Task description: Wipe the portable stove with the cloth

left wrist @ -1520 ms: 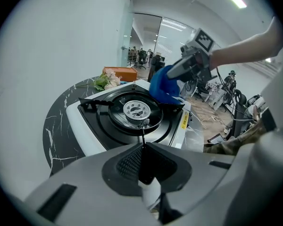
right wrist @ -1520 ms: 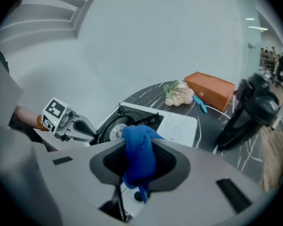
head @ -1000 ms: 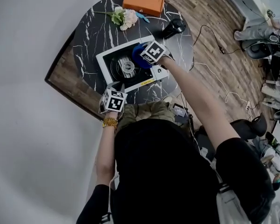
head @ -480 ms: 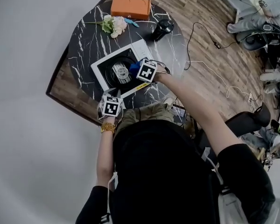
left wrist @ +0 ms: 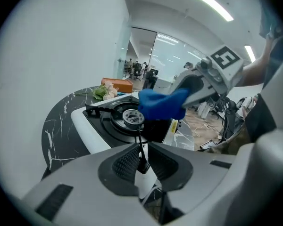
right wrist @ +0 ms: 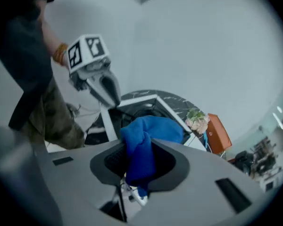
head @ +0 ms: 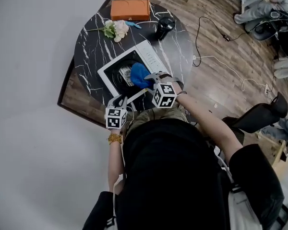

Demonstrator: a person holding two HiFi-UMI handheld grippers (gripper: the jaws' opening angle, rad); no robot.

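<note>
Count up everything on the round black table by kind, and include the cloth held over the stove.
portable stove: 1
blue cloth: 1
orange box: 1
flower bunch: 1
black container: 1
small blue item beside the flowers, too small to identify: 1
Total: 6

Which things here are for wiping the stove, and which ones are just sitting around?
For the job: the blue cloth and the portable stove.

Just lying about: the orange box, the flowers and the black cup on the table, and the white cable on the floor.
</note>
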